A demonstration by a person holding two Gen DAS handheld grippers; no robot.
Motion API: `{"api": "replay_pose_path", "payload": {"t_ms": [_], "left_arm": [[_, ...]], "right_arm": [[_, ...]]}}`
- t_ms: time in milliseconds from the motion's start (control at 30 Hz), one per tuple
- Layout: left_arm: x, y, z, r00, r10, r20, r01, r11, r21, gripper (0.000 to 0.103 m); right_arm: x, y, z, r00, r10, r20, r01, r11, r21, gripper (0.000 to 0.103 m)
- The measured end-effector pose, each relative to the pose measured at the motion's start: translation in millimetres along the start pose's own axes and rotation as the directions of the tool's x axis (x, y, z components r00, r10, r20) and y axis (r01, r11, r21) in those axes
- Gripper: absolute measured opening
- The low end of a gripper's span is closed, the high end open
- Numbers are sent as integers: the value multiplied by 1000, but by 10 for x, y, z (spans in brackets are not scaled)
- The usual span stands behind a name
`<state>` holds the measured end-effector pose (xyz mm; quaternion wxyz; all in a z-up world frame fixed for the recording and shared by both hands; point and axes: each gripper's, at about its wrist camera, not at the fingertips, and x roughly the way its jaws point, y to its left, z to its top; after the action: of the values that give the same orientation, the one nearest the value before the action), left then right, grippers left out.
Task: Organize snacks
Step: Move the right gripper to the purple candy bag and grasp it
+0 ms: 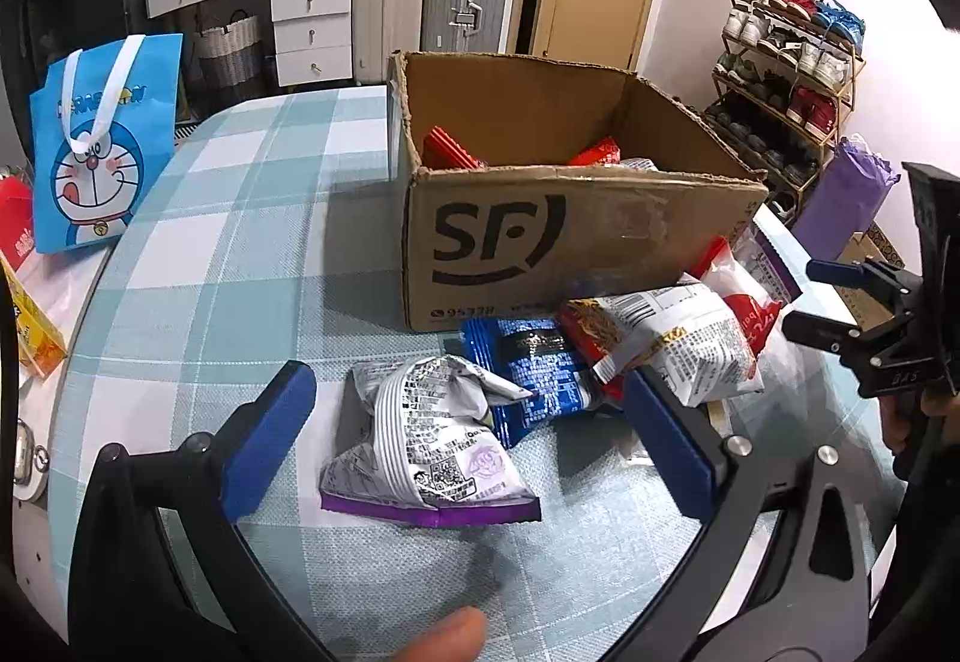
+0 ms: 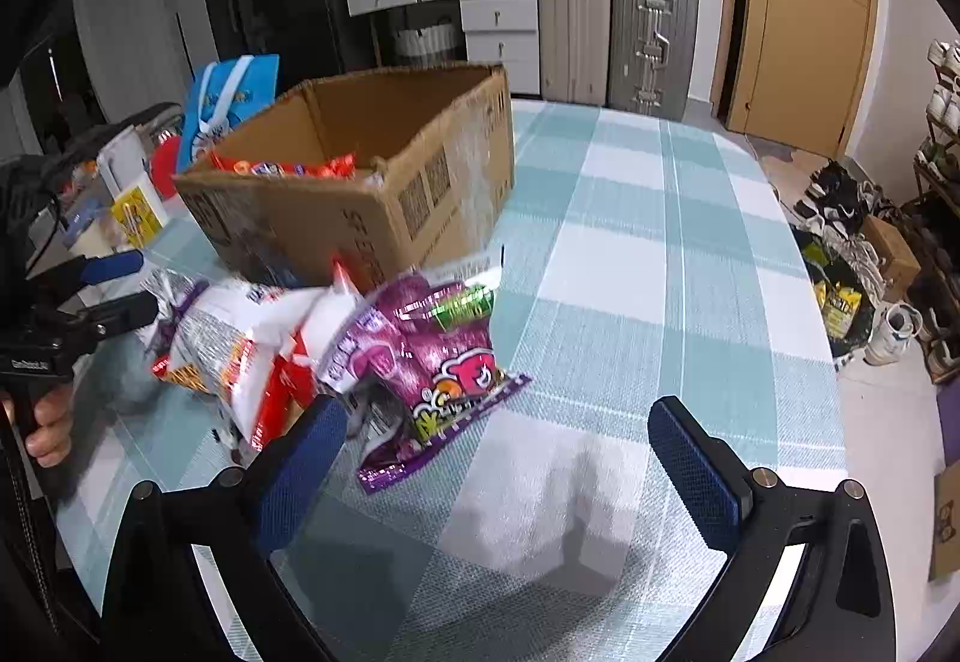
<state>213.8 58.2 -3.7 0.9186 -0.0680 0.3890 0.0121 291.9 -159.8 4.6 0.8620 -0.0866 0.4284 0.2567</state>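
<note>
Snack packets point(image 1: 540, 380) lie in a loose heap on the checked tablecloth point(image 1: 240, 242), against the front wall of an open cardboard box point(image 1: 576, 242).

Left gripper point(image 1: 468, 434): jaws spread wide, holding nothing. A crinkled silver packet point(image 1: 420, 440) with a purple bottom seam lies between the blue ribbed pads; whether the pads touch it cannot be told from this view. A glossy blue packet point(image 1: 528, 374) and a white foil packet point(image 1: 684, 344) overlap just behind it.

Right gripper point(image 2: 498, 452): jaws spread wide, empty. Its left pad sits just beside a shiny purple candy bag point(image 2: 420, 356), which is motion-blurred and overlaps a red-and-white packet point(image 2: 264, 356).

The box is corrugated brown board with torn top edges. Several red wrappers point(image 1: 450, 146) lie inside it.
</note>
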Motion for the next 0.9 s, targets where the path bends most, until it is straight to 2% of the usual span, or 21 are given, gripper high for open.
{"api": "replay_pose_path", "payload": {"t_ms": [133,267,400,633,733,900], "left_arm": [[-2,34,-10,1000,26,5,-26,1000,1,102],[-6,88,-57,1000,22,-6,-22,1000,-18,102],[-21,123,-90,1000,19,-7,-19,999,-26,102],[0,172,-100,1000,29,-10,-29,999,-43,102],[8,186,-97,1000,28,-11,-29,998,-47,102],[22,197,-88,999,33,-15,-33,998,-47,102]], "right_arm": [[81,-5,-29,1000,23,-16,-23,1000,2,102],[183,-8,-19,999,7,-38,-7,1000,13,102],[274,-36,8,999,27,-47,-26,999,23,102],[421,7,90,997,20,-72,-22,999,-30,102],[470,-5,112,996,39,-76,-41,999,-35,100],[522,-29,154,994,84,-68,-86,996,-21,91]]}}
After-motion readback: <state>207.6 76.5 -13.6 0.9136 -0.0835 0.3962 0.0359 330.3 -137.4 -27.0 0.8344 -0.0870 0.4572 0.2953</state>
